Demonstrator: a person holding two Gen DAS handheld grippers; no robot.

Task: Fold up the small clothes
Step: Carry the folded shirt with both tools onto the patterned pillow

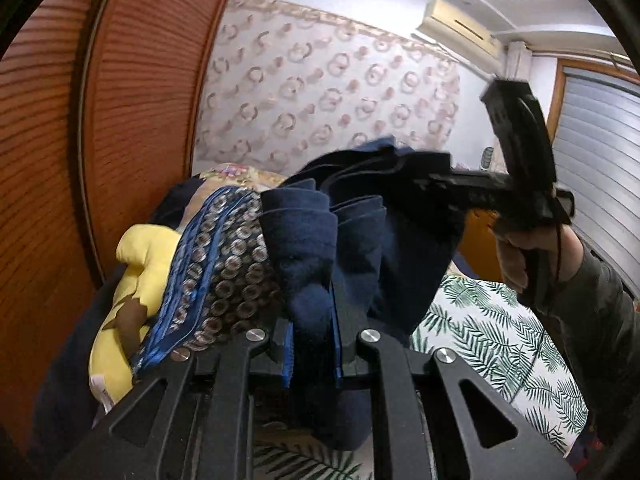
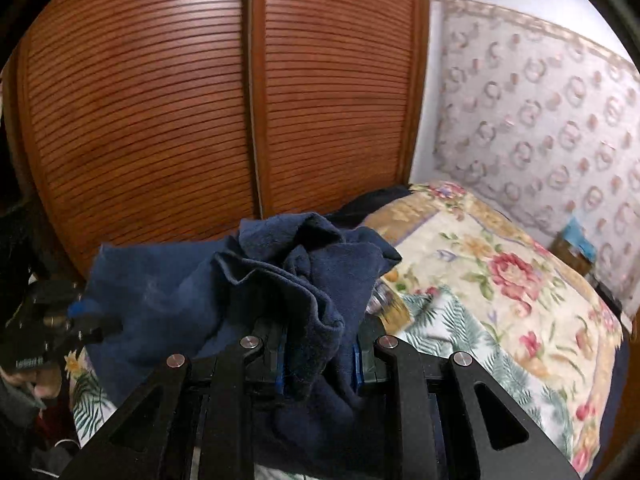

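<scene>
Clearly little is folded yet: the left claw (image 1: 312, 344) and right claw (image 2: 320, 354) each clamp a bunched end of the navy garment (image 2: 192, 292), held crumpled above the bed (image 2: 500, 280) near its wardrobe-side edge.

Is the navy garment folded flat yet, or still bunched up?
Still bunched. The navy garment hangs crumpled in loose folds between the left gripper and right gripper, both shut on it, above the bed.
</scene>
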